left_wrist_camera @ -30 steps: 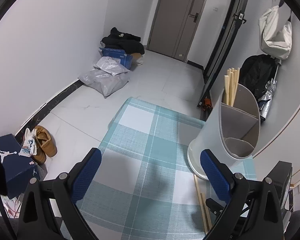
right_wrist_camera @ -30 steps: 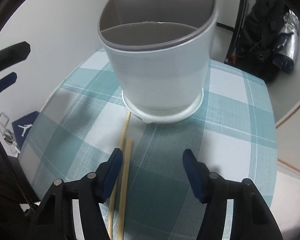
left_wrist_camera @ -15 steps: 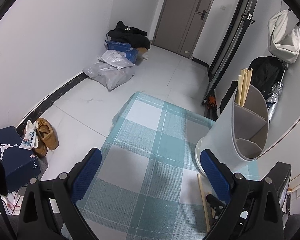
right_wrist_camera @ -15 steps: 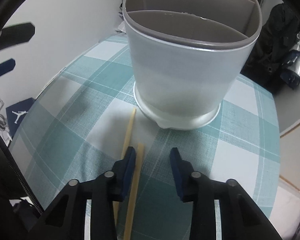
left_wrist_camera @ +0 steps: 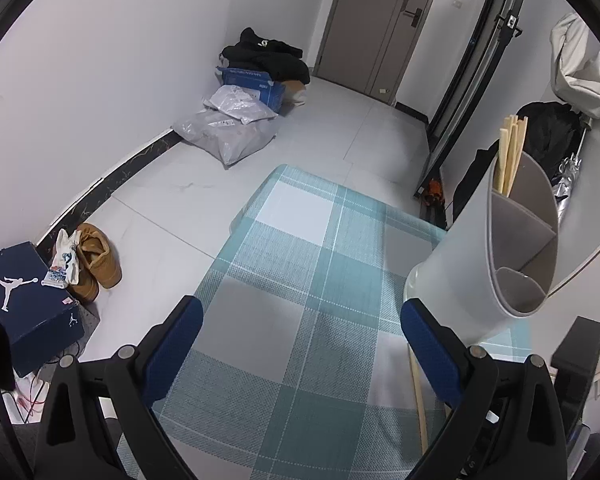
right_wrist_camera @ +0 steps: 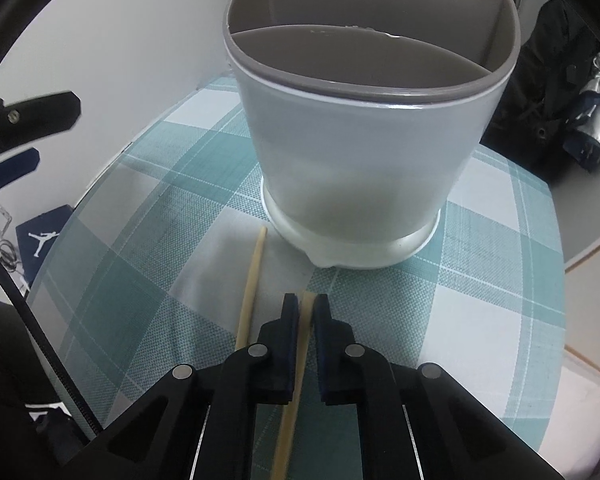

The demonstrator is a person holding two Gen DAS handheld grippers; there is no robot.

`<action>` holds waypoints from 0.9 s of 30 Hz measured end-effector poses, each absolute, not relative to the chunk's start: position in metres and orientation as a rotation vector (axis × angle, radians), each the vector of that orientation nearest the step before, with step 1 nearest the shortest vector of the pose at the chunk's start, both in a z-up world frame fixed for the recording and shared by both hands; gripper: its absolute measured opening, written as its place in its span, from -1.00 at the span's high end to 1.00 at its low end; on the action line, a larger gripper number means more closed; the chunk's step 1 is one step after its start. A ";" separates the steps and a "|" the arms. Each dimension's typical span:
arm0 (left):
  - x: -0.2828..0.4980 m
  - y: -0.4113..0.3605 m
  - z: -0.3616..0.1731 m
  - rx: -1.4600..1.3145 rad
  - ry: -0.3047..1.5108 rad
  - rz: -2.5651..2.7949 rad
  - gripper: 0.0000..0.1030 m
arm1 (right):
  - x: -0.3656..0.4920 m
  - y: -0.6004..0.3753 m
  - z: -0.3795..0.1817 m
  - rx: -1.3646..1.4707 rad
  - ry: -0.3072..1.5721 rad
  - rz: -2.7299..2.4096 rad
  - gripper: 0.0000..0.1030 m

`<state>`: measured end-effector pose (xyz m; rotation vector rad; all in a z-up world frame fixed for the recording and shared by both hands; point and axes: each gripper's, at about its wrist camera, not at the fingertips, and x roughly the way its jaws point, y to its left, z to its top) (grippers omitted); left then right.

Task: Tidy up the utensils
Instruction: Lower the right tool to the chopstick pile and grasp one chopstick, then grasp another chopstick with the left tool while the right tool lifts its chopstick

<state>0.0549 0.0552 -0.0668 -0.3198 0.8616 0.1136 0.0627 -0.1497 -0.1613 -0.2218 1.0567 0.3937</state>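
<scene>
A white utensil holder [right_wrist_camera: 364, 148] with grey dividers stands on the teal checked tablecloth [right_wrist_camera: 160, 240]. My right gripper [right_wrist_camera: 307, 304] is shut on a wooden chopstick [right_wrist_camera: 296, 384] lying in front of the holder. A second chopstick [right_wrist_camera: 252, 284] lies just to its left on the cloth. In the left wrist view the holder [left_wrist_camera: 496, 256] stands at the right with several chopsticks [left_wrist_camera: 510, 152] upright in its far compartment. My left gripper [left_wrist_camera: 300, 344] is open and empty above the cloth [left_wrist_camera: 308, 288]. A chopstick [left_wrist_camera: 418, 400] shows by its right finger.
The table's left edge [left_wrist_camera: 228, 248] drops to a tiled floor with a blue shoebox [left_wrist_camera: 24, 304], brown shoes [left_wrist_camera: 96, 260] and plastic bags [left_wrist_camera: 228, 128]. A black bag [right_wrist_camera: 560, 92] lies beyond the table's right side.
My right gripper has moved forward and down over the right chopstick and shut on it. The left gripper has shifted slightly, staying open.
</scene>
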 end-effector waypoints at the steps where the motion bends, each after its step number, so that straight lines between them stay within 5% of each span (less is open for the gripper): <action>1: 0.056 0.054 -0.068 -0.319 0.864 0.114 -0.90 | 0.069 -0.152 -0.161 -0.218 1.059 0.395 0.89; 27: 0.078 -0.014 -0.110 -0.172 1.130 -0.049 -0.87 | 0.087 -0.262 -0.132 0.268 1.068 0.393 0.89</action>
